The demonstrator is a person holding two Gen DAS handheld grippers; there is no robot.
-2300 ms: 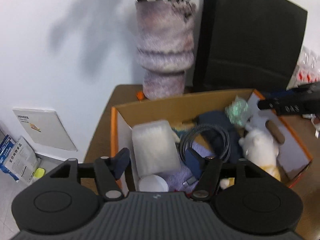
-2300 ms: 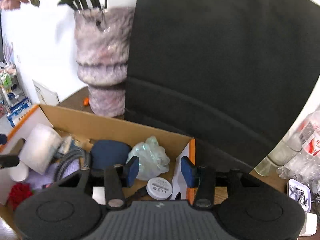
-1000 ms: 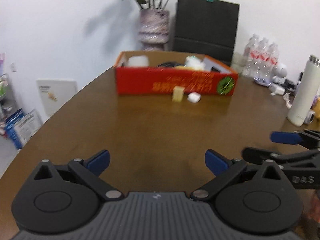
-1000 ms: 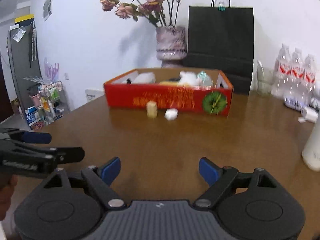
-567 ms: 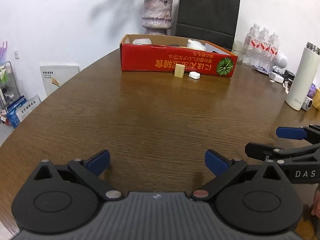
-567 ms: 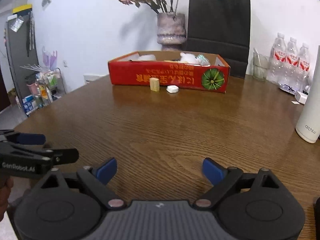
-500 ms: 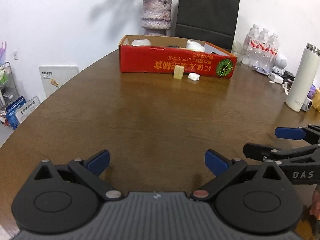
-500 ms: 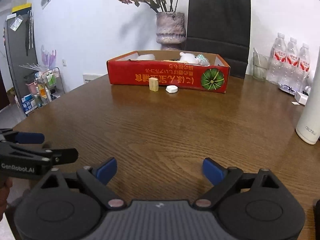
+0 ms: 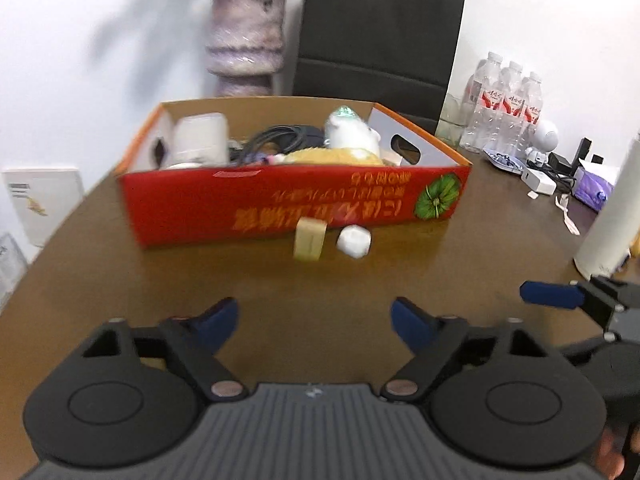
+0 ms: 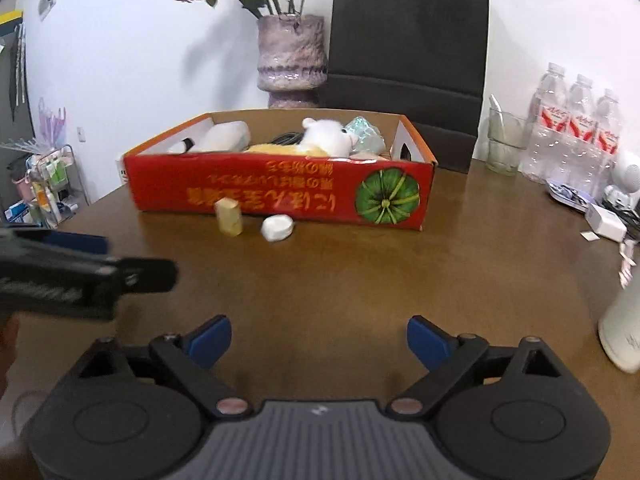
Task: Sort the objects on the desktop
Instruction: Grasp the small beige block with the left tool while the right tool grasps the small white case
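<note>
A red cardboard box [image 9: 240, 204] [image 10: 320, 196] holding a white plush toy [image 10: 326, 136], cables and other items stands at the far side of the brown table [image 9: 320, 280]. In front of it stand a small tan block [image 9: 308, 238] [image 10: 229, 217] and a white round case [image 9: 353, 241] [image 10: 277, 227]. My left gripper [image 9: 314, 322] is open and empty, short of the two items. My right gripper [image 10: 318, 340] is open and empty, further back; it also shows at the right of the left wrist view [image 9: 560, 296].
A vase [image 10: 290, 60] and a black paper bag [image 10: 408, 40] stand behind the box. Water bottles [image 10: 572, 136], a glass [image 10: 504, 144], a white flask [image 9: 612, 216] and small gadgets [image 9: 540, 180] are on the right. Shelves [image 10: 44, 184] stand left of the table.
Both grippers have moved forward toward the box from the near table edge, the left one further. Both stay open and empty.
</note>
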